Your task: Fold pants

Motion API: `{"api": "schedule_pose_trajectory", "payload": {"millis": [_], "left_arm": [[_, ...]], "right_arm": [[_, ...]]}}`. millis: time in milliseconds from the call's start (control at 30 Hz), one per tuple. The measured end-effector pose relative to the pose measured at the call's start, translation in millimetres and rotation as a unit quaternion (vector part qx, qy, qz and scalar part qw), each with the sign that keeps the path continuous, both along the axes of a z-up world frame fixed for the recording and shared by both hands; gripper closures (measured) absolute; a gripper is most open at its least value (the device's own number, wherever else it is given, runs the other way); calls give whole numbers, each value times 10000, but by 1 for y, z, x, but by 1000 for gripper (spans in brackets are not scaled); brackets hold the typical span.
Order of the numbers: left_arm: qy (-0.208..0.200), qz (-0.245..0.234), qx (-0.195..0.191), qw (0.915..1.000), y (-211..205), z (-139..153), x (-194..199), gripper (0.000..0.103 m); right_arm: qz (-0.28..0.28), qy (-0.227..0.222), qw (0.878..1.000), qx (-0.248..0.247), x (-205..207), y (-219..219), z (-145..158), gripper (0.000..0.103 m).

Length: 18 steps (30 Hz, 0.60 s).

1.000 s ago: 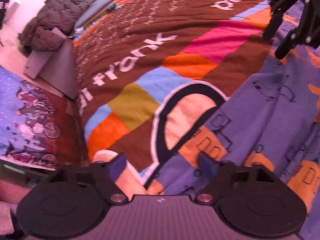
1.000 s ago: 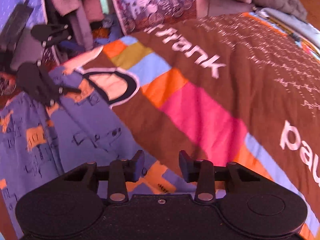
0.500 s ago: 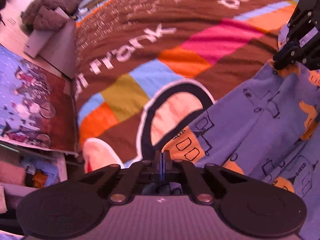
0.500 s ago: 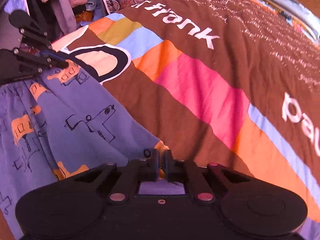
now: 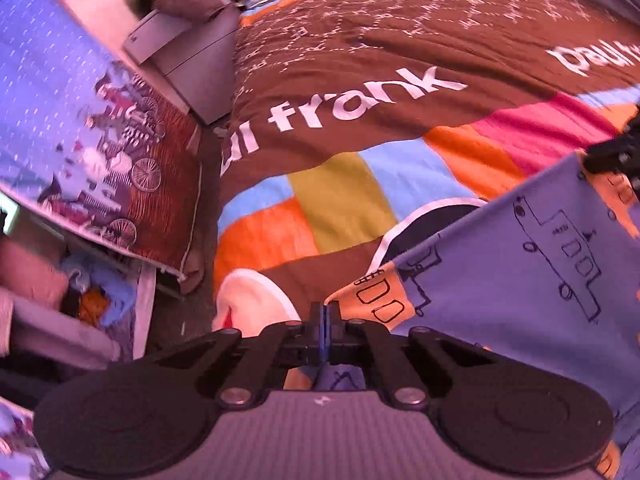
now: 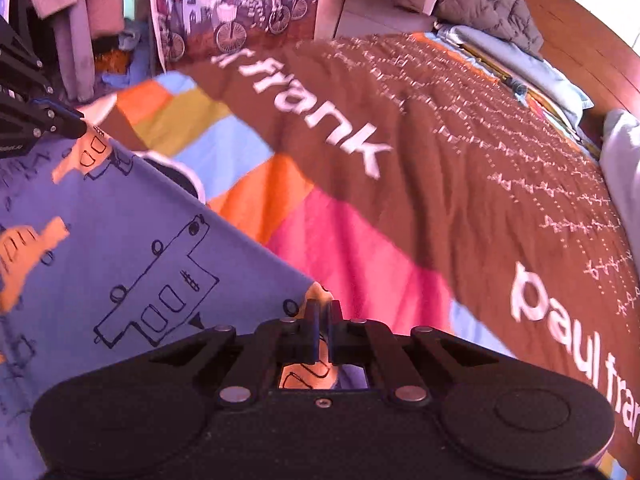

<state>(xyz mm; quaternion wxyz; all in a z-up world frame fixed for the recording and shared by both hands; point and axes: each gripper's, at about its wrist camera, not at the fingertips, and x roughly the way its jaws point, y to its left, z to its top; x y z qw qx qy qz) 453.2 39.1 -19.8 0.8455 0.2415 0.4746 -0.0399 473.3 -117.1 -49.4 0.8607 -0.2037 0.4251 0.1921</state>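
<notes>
Left gripper clamped tight on one corner of the pants; right gripper likewise pinched on the other corner. Purple fabric spans taut between them, raised off the bedspread. Two-corner hold probably keeps the edge straight, so the cloth can be carried over for a fold.

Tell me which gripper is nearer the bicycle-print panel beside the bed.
Left. The left gripper holds the pants at the bed edge nearest the bicycle-print panel; the right gripper holds the same edge farther along, away from it.
</notes>
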Motion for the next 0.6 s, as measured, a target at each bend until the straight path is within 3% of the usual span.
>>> {"api": "schedule_pose_trajectory", "payload": {"millis": [100,200,333,467,600], "left_arm": [[-242,-117,105,9996,-5,13,-16,103],[-578,-126,200,9980,-10,37,-44,103],[-1040,-416,370,9930,-16,66,-99,103],[-1337,-731,542,9868,-18,75,-149,103],[-1584,-1046,659,9796,-16,71,-194,103]], "right_arm": [[-49,-221,9997,124,-10,-5,7,101],[-14,-592,9980,200,-31,-12,35,103],[374,-1217,9918,-139,-82,-9,76,103],[717,-1610,9842,-192,-143,-11,100,103],[833,-1698,9818,-158,-194,-14,104,103]]}}
